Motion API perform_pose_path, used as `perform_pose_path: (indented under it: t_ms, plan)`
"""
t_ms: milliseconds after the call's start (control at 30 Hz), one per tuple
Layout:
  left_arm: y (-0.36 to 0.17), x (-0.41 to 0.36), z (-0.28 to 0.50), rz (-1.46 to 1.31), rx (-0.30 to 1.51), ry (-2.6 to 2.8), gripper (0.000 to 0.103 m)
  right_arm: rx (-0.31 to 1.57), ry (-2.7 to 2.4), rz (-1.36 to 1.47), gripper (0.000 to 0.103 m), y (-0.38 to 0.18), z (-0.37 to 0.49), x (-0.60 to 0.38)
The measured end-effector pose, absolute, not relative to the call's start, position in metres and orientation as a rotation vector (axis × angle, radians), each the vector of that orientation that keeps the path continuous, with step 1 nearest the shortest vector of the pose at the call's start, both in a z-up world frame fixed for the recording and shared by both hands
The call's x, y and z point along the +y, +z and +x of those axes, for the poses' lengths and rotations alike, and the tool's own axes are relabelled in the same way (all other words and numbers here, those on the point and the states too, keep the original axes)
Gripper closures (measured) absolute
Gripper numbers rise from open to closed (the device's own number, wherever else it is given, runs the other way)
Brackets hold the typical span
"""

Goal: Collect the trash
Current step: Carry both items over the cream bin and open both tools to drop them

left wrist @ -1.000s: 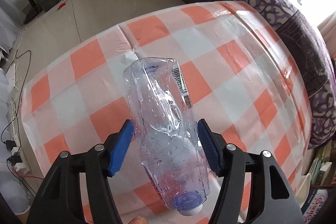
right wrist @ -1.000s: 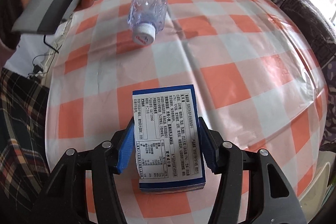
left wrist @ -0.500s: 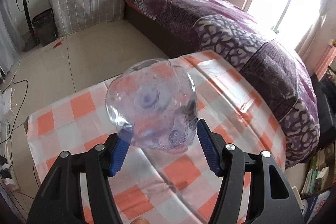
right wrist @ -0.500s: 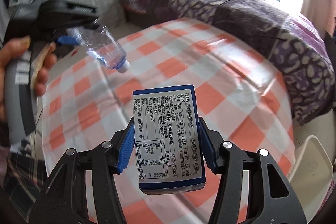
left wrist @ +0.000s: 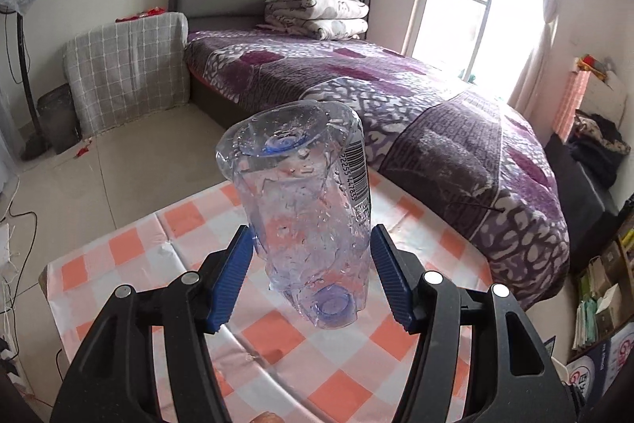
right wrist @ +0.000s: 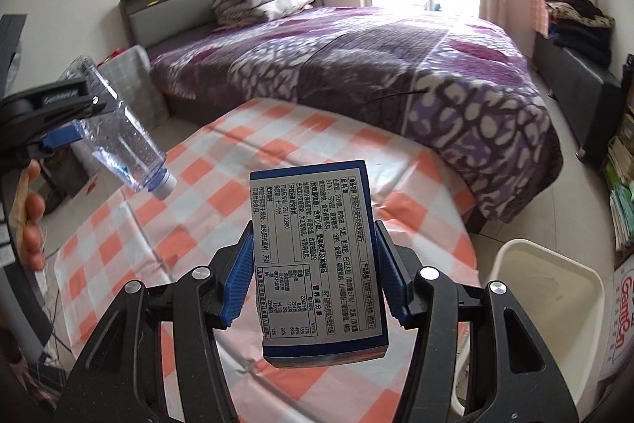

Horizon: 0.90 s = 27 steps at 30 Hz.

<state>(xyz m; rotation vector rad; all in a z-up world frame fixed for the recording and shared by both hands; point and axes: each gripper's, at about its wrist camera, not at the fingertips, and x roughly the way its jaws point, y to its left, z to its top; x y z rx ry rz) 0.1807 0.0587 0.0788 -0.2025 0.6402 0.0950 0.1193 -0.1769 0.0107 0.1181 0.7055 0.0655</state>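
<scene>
Left claw clenched on crumpled bottle, frame centre, above counter. Right claw gripping box. Bin lower right. Risk: thin wet plastic slips or buckles; box tilts out.

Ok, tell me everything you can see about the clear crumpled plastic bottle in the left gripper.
The clear crumpled plastic bottle is dented, see-through and beaded inside with droplets. A strip of label with a barcode runs down one side, and a pale cap closes its neck. The left gripper holds it in the air above the orange-and-white checked tablecloth, blue pads pressing on both sides of its body. It tilts, cap end lower, touching only the pads.
</scene>
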Motion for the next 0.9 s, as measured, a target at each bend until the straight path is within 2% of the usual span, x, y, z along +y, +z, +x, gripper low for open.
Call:
perform_pose_path:
  t_ms: [400, 867, 900]
  plan:
    - [0.095, -0.014, 0.156, -0.139, 0.609, -0.067, 0.042, 0.653, -0.114, 0.224, 0.049, 0.026, 0.099, -0.24]
    - [0.08, -0.112, 0.128, -0.024, 0.643, -0.268, 0.043, 0.663, -0.393, 0.415, 0.048, 0.024, 0.072, -0.339]
    - [0.079, -0.12, 0.125, -0.014, 0.644, -0.284, 0.043, 0.659, -0.405, 0.425, 0.045, 0.023, 0.07, -0.343]
